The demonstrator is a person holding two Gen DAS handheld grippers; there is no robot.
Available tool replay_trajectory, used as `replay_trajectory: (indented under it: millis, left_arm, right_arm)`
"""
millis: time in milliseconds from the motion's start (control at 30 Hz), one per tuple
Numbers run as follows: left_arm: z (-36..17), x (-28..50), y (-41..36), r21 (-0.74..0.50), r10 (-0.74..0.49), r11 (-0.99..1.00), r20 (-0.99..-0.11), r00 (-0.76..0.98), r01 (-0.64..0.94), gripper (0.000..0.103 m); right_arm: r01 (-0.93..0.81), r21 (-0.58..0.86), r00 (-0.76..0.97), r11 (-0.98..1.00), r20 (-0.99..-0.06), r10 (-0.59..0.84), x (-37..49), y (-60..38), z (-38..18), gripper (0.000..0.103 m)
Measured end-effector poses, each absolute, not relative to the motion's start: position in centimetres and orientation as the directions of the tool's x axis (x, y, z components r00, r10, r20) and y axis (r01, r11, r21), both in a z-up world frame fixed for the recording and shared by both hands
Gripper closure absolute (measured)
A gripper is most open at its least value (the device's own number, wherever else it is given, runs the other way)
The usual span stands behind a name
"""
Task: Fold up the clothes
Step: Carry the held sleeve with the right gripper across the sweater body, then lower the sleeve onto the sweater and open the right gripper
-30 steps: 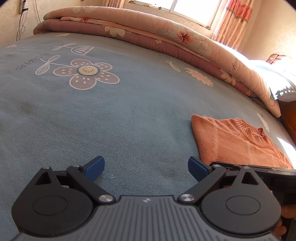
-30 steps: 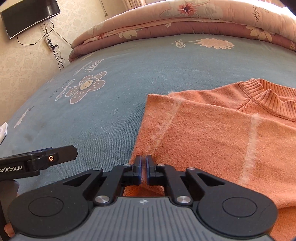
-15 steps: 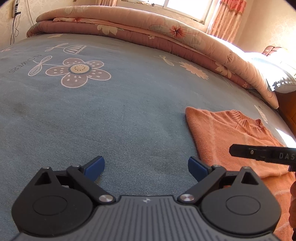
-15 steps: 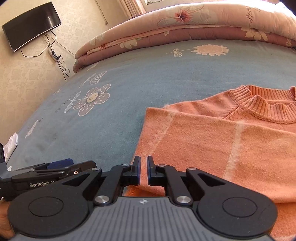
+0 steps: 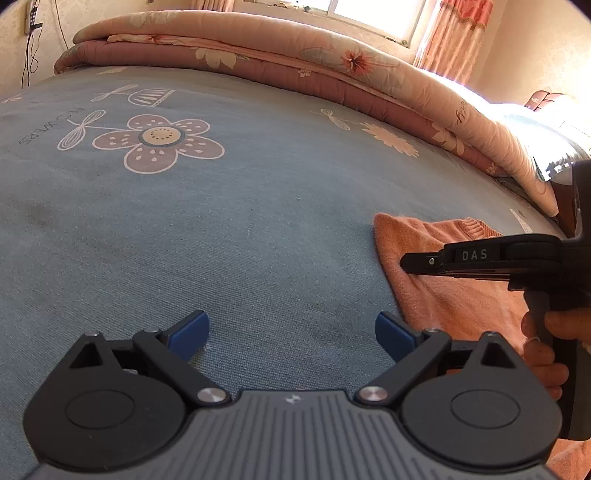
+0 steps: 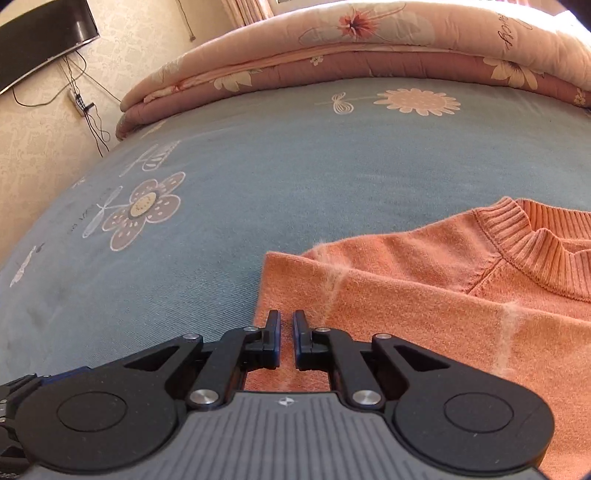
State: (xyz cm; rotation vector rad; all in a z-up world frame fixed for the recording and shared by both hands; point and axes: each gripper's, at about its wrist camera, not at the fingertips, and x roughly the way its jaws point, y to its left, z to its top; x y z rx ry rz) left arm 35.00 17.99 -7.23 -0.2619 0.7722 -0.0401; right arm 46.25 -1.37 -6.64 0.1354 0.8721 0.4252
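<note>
An orange knitted sweater (image 6: 424, 295) lies flat on the blue flowered bed sheet (image 5: 221, 229), folded narrow, with its ribbed collar (image 6: 535, 251) to the far right. My right gripper (image 6: 286, 325) hovers over the sweater's left edge, jaws shut with only a thin slit between them and no cloth in it. In the left wrist view the right gripper (image 5: 406, 263) shows from the side above the sweater (image 5: 443, 299), held by a hand (image 5: 546, 339). My left gripper (image 5: 291, 328) is open wide over bare sheet, left of the sweater, with nothing between its blue pads.
A folded pink floral quilt (image 5: 332, 74) runs along the far side of the bed. A wall-mounted television (image 6: 37, 40) with hanging cables is at the left. A window (image 5: 376, 14) and curtain (image 5: 450, 33) sit behind the quilt.
The right gripper has lifted and moved forward over the sweater's left edge, staying shut. The left gripper stays open and has shifted only slightly.
</note>
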Motion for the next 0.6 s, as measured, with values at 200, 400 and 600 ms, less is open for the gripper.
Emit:
replay_trajectory:
  millis: [200,400,600]
  left_arm:
    - [-7.3,35.0,18.1,-0.256,-0.137,0.965,-0.683,0.717,-0.06,0.006]
    - [-7.3,35.0,17.8,-0.242,-0.127,0.969,-0.687,0.716,-0.06,0.006]
    - [-7.1,34.9,17.8,-0.256,-0.139,0.965,-0.682,0.718,-0.056,0.006]
  right_arm:
    - [-0.289,0.328,0.609,0.899,-0.662,0.437,47.8,-1.4,-5.8,0.094]
    - [-0.288,0.324,0.615,0.901,-0.659,0.434,48.5,-1.8,-5.6,0.094]
    - [-0.264,0.331,0.631,0.906,-0.651,0.422,47.4,-4.7,-4.5,0.093]
